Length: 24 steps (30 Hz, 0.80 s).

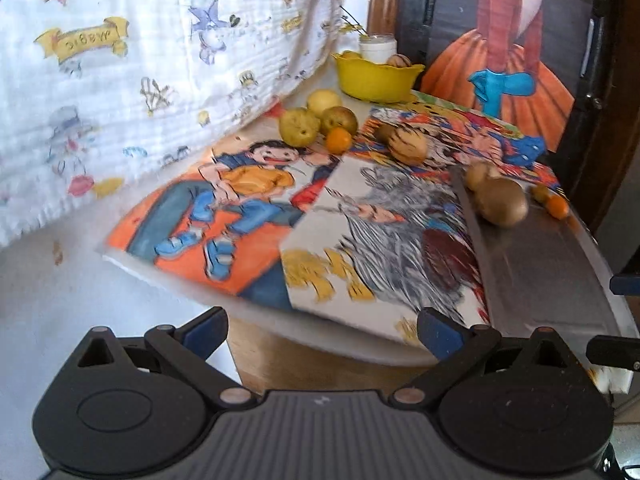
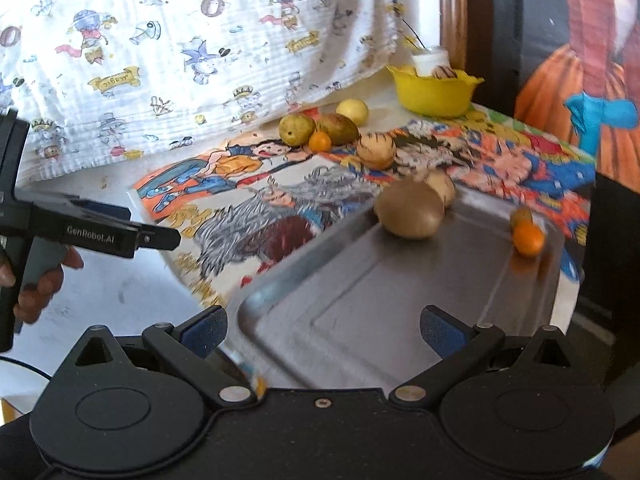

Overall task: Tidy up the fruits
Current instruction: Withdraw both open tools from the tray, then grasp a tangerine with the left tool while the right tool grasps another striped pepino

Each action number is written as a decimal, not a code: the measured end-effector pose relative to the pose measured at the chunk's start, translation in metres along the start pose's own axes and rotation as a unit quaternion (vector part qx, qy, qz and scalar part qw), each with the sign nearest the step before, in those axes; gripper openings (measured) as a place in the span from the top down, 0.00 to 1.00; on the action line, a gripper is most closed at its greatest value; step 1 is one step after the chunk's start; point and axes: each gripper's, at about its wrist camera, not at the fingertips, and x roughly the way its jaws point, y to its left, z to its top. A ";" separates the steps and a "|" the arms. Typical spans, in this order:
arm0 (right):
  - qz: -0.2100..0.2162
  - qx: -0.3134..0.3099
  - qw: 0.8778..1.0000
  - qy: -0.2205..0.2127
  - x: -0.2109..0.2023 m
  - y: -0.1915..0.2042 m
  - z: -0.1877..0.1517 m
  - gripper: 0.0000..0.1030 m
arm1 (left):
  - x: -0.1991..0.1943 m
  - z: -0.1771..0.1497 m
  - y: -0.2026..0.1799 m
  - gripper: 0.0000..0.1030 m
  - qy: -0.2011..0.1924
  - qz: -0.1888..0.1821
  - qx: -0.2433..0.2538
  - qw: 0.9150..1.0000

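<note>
Two grippers, both with jaws spread wide and holding nothing, so no fruit is picked yet. Right gripper point(image 2: 322, 330) hangs over the near end of the metal tray point(image 2: 360, 320), and the big brown kiwi point(image 2: 410, 214) sits at about 1 o'clock from it, up at the tray's far rim, touching a paler round fruit point(image 2: 440, 186) behind it. Its long axis runs roughly 9-to-3 across that view, so I'd guess the fingers would close across the short way if they come straight in. A small orange point(image 2: 528, 238) with a greenish little one just beside it is out at 2 o'clock on the tray's right side. Left gripper point(image 1: 322, 330) is off the tray, by the near edge of the cartoon mats point(image 1: 248, 208); from there the kiwi point(image 1: 502, 202) is at 1 to 2 o'clock and clearly farther, so the right hand looks like the nearer one. Loose stuff still off the tray: a striped tan fruit point(image 2: 376, 152), two greenish pears point(image 2: 296, 129), a small orange point(image 2: 320, 142) and a yellow one point(image 2: 352, 111), all around 12 o'clock, before the yellow bowl point(image 2: 434, 96). Kiwi looks fuzzy, oval, plump; bit blurry though.
</note>
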 end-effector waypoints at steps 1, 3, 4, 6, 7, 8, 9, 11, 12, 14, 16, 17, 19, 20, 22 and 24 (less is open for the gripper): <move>-0.001 -0.006 1.000 -0.003 0.003 -0.002 0.005 0.01 | 0.002 0.005 0.001 0.00 -0.002 0.004 0.000 1.000; -0.002 -0.018 1.000 -0.007 0.009 -0.008 0.016 0.01 | 0.007 0.016 0.002 0.00 -0.008 0.009 0.001 1.000; -0.005 -0.024 1.000 -0.011 0.012 -0.011 0.023 0.01 | 0.010 0.023 0.002 0.00 -0.011 0.011 0.001 1.000; -0.008 -0.037 0.999 -0.024 0.014 -0.018 0.039 0.01 | 0.015 0.037 0.003 0.00 -0.016 0.013 -0.005 1.000; -0.010 -0.043 0.998 -0.032 0.015 -0.021 0.048 0.01 | 0.018 0.044 0.003 0.00 -0.019 0.012 -0.010 1.000; -0.012 -0.049 0.998 -0.039 0.016 -0.024 0.057 0.01 | 0.021 0.052 0.004 0.00 -0.023 0.008 -0.015 1.000; -0.013 -0.058 0.997 -0.047 0.018 -0.027 0.066 0.01 | 0.024 0.060 0.004 0.00 -0.028 0.003 -0.019 0.999; -0.010 -0.088 0.994 -0.068 0.023 -0.032 0.086 0.01 | 0.033 0.075 0.004 0.00 -0.040 -0.007 -0.025 0.999; -0.008 -0.105 0.991 -0.079 0.028 -0.035 0.095 0.01 | 0.039 0.082 0.003 0.00 -0.046 -0.012 -0.027 0.999; -0.014 -0.128 0.988 -0.083 0.043 -0.041 0.111 0.01 | 0.053 0.097 0.002 0.00 -0.054 -0.020 -0.032 0.998; -0.010 -0.144 0.986 -0.080 0.061 -0.049 0.125 0.01 | 0.067 0.108 0.000 0.00 -0.062 -0.027 -0.038 0.997; -0.008 -0.149 0.986 -0.079 0.070 -0.052 0.130 0.01 | 0.076 0.114 -0.001 0.00 -0.066 -0.032 -0.040 0.997; -0.006 -0.160 0.984 -0.075 0.089 -0.061 0.138 0.01 | 0.090 0.121 -0.003 0.00 -0.067 -0.038 -0.043 0.996; -0.002 -0.178 0.982 -0.068 0.110 -0.068 0.143 0.01 | 0.097 0.124 -0.003 0.00 -0.067 -0.039 -0.045 0.996; -0.002 -0.187 0.980 -0.063 0.119 -0.071 0.144 0.02 | 0.111 0.128 -0.002 0.00 -0.065 -0.040 -0.051 0.996; 0.006 -0.200 0.978 -0.048 0.136 -0.073 0.146 0.03 | 0.125 0.131 -0.001 0.00 -0.058 -0.046 -0.060 0.995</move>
